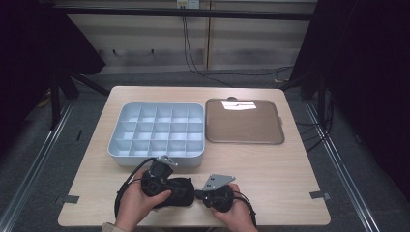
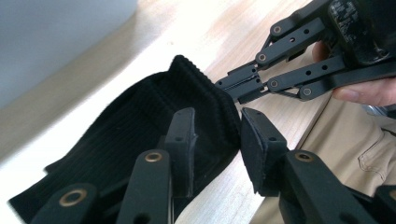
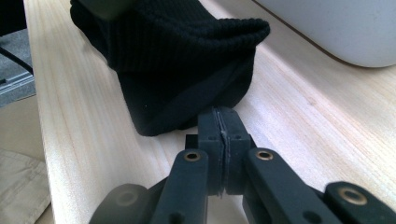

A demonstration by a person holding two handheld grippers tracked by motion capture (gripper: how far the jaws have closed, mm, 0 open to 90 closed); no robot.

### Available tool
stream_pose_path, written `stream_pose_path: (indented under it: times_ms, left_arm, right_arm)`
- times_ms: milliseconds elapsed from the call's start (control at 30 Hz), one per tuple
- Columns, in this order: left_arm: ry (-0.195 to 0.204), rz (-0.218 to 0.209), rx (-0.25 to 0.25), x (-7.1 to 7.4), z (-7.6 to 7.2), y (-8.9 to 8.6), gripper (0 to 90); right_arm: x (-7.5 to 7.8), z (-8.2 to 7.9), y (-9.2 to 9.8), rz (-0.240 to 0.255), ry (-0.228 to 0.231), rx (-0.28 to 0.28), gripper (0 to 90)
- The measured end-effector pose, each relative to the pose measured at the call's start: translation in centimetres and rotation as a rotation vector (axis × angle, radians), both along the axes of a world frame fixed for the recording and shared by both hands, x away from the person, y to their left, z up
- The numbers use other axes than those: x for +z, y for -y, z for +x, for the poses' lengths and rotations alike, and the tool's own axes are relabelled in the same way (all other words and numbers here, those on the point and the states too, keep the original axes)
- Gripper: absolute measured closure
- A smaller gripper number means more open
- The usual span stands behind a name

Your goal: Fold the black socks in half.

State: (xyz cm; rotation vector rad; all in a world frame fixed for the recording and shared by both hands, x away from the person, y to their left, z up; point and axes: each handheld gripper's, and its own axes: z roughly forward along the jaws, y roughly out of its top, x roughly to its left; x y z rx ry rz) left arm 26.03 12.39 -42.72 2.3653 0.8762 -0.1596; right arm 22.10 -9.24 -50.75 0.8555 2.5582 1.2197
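The left gripper (image 2: 215,140) and the right gripper (image 3: 223,122) meet at a black ribbed knit cloth (image 1: 176,191) lying near the front edge of a pale wooden table (image 1: 270,164), before a grey compartment tray (image 1: 157,130) and a flat brown lid (image 1: 244,121). Dark curtains flank the room. The left gripper's jaws stand partly apart, one pad lying on the cloth. The right gripper's jaws are pressed together, their tips touching the cloth's hem; whether they pinch it cannot be told.
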Motion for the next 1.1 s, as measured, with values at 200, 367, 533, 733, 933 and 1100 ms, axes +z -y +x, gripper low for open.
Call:
stream_pose_path:
  times_ms: [200,367,533,733,933,1100]
  left_arm:
    - [0.029,0.019,0.046,0.2,0.3,-1.8,62.3]
    - [0.029,0.031,0.097,-0.1,0.3,-3.6,60.9]
    - [0.031,0.040,0.145,-0.6,0.3,-5.3,57.8]
    - [0.021,0.058,0.183,-1.1,0.1,-6.8,57.0]
    - [0.010,0.070,0.205,-1.6,-0.1,-7.8,56.2]
    - [-0.009,0.064,0.238,-2.2,-0.2,-8.2,55.0]
  right_arm:
    - [0.0,0.0,0.0,0.000,0.002,0.001,89.1]
    - [0.0,0.0,0.0,-0.001,0.003,0.001,89.1]
    - [0.0,0.0,0.0,0.000,0.002,0.000,89.1]
    - [0.0,0.0,0.0,-0.001,0.003,0.001,89.1]
    - [0.0,0.0,0.0,-0.002,0.005,0.001,89.1]
    - [0.0,0.0,0.0,-0.002,0.004,0.001,89.1]
